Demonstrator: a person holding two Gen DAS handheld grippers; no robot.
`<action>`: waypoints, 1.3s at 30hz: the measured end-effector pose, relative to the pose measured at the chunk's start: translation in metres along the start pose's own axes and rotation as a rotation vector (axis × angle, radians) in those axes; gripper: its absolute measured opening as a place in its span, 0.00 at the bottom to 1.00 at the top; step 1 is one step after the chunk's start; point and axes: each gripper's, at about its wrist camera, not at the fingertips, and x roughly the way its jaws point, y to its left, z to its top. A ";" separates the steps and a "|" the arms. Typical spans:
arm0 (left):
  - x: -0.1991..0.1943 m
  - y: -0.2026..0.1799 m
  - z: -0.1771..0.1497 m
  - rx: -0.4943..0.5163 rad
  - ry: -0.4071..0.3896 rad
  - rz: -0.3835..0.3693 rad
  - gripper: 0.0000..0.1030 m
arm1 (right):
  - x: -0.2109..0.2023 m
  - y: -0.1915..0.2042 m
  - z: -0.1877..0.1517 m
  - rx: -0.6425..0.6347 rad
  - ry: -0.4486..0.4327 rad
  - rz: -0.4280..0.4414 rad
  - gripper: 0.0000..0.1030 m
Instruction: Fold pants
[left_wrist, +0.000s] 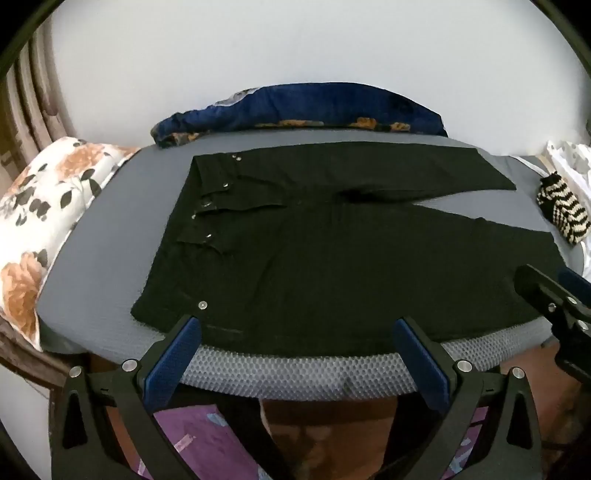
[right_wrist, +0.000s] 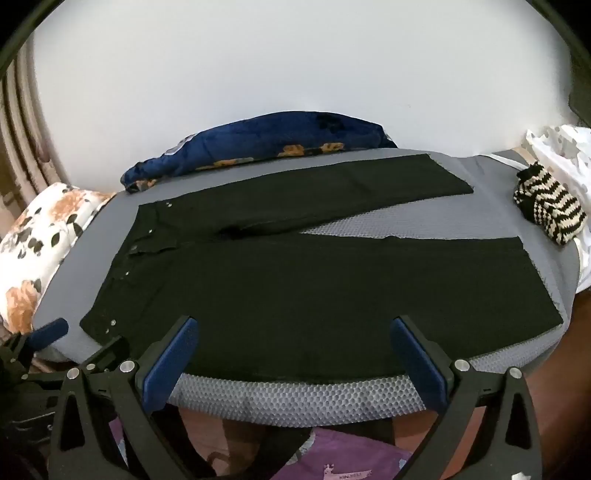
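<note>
— Since the black denim pants with silver rivets (left_wrist: 314, 251) lie spread flat on the grey honeycomb-textured mat (left_wrist: 295, 373), we should read their long axis first: it runs left to right across our view, waistband at the left, the two legs splayed toward the right.

— Agreed. And the near edge of the near leg runs just beyond both tools — the left gripper with blue pads (left_wrist: 295, 347) faces the waist end, the right gripper with blue pads (right_wrist: 295, 347) sits further along the leg.

— Both sets of jaws stand wide apart, nothing between them, no cloth pinched yet.

— Then we judge the left tool nearer the waistband corner, the right nearer the hem, which lies off to its right.

— Beyond the pants, a black-and-cream striped knitted item (right_wrist: 550, 206) rests on the mat's right end, a blue floral blanket (left_wrist: 295, 110) along the far side.
</note>
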 end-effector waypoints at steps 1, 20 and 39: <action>0.002 0.001 0.000 0.000 0.005 -0.006 1.00 | 0.000 -0.001 0.000 0.002 0.002 -0.003 1.00; 0.009 0.029 0.021 -0.051 -0.131 -0.117 0.99 | 0.021 0.020 0.023 -0.007 0.042 0.014 1.00; 0.017 0.042 0.019 -0.034 0.028 -0.061 0.99 | 0.030 0.024 0.017 -0.003 0.072 0.046 1.00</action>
